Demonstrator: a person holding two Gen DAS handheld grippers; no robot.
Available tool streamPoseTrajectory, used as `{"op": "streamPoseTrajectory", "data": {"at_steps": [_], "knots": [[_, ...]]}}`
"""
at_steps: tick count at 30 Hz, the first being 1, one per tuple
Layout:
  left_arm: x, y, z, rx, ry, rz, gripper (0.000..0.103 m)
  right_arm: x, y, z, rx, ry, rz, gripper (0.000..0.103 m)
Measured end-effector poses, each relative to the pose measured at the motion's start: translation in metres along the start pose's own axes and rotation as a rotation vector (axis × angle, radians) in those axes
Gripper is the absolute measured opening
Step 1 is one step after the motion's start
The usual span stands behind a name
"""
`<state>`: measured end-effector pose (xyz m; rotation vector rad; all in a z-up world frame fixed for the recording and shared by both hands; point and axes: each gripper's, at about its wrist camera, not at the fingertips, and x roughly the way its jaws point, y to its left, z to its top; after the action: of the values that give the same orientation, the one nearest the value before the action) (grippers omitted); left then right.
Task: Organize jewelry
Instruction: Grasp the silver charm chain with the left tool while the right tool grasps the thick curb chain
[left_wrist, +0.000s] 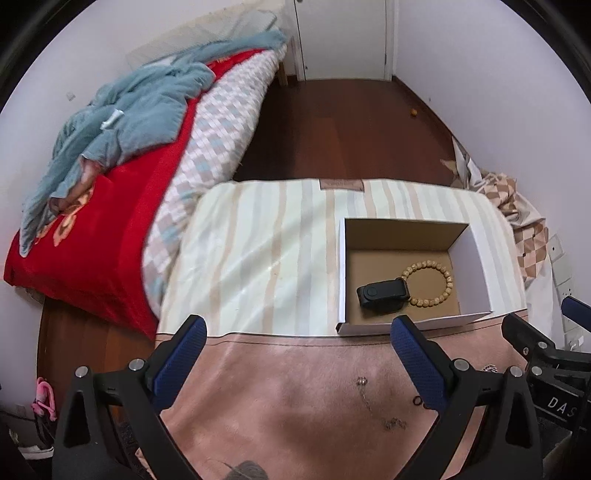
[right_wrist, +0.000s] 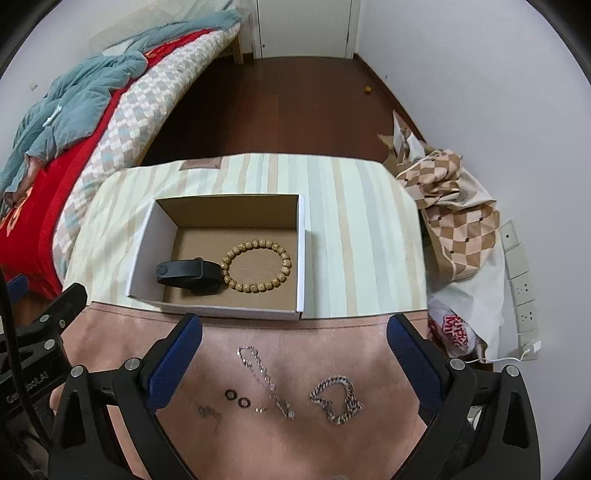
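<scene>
A: Which step are you at?

B: Part-way, by the look of it. The open white cardboard box (right_wrist: 221, 254) already holds the tan wooden bead bracelet (right_wrist: 256, 266) and the black strap band (right_wrist: 188, 275), touching. Your right gripper (right_wrist: 293, 354) hovers with jaws wide apart and empty over the pink cloth (right_wrist: 332, 332), where the thin silver chain (right_wrist: 264, 380), chunky silver link bracelet (right_wrist: 336, 398) and two small dark rings (right_wrist: 236, 398) lie loose.

A: And the left gripper (left_wrist: 299, 347)?

B: Jaws spread, empty, beside the box. Next, you likely need a low pinch on one chain; mind the box's near wall, just ahead
</scene>
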<state>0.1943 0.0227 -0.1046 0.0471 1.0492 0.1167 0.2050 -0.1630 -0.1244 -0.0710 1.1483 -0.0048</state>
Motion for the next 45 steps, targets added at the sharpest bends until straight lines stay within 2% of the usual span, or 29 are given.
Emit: {"op": "streamPoseTrajectory", "data": {"at_steps": [13, 20, 24, 29, 37, 38, 40, 42, 45], "knots": [[-0.082, 0.015, -0.031, -0.036, -0.118, -0.02, 0.102, -0.096, 0.006, -0.037, -0.007, -0.148, -0.029, 0.101], [-0.105, 0.021, -0.046, -0.056, -0.145, -0.034, 0.102, -0.123, 0.01, -0.055, -0.005, -0.181, -0.001, 0.101], [-0.103, 0.023, -0.057, -0.076, -0.152, -0.031, 0.102, -0.126, 0.005, -0.067, 0.023, -0.183, 0.028, 0.101], [-0.072, 0.019, -0.074, -0.064, -0.089, -0.003, 0.102, -0.099, -0.02, -0.088, 0.111, -0.131, 0.055, 0.101], [-0.006, 0.011, -0.111, -0.079, 0.034, 0.055, 0.102, -0.013, -0.081, -0.126, 0.228, 0.013, 0.056, 0.1], [-0.001, 0.01, -0.114, -0.086, 0.042, 0.057, 0.102, -0.005, -0.087, -0.131, 0.235, 0.023, 0.053, 0.098], [0.014, 0.005, -0.123, -0.094, 0.059, 0.077, 0.102, 0.013, -0.096, -0.136, 0.243, 0.036, 0.06, 0.086], [0.027, -0.001, -0.129, -0.091, 0.085, 0.087, 0.102, 0.033, -0.101, -0.14, 0.24, 0.051, 0.057, 0.079], [0.044, -0.01, -0.135, -0.075, 0.119, 0.092, 0.102, 0.059, -0.101, -0.141, 0.224, 0.076, 0.049, 0.074]]}}
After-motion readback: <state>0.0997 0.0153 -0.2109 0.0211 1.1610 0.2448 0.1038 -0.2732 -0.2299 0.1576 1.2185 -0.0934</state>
